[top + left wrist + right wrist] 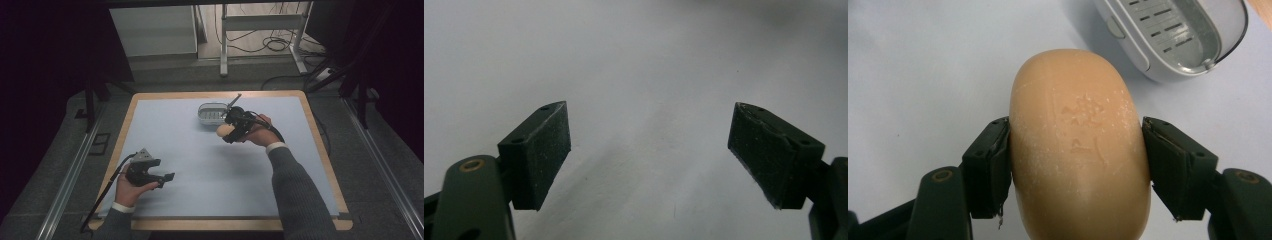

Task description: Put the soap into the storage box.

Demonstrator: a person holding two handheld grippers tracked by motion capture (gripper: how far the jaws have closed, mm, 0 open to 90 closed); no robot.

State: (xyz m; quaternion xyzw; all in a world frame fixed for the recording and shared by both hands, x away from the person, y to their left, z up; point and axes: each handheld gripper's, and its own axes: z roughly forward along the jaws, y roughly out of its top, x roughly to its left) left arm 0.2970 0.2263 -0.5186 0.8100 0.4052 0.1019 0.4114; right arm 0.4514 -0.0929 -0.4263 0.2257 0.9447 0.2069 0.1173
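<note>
Soap bar (pixel 1079 145) clamped between right gripper (pixel 1075 165) fingers (pixel 990 165), across its narrow sides, soap dish (pixel 1168 37) just beyond. Probably firm, light, slick; mid-bar hold best. Left gripper (pixel 649 155) fingers apart, empty.

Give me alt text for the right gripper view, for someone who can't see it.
The right gripper clamps a tan oval bar of soap between its two black pads, above a pale blue table cover. A grey slotted soap dish lies just beyond, at the upper right.
</note>
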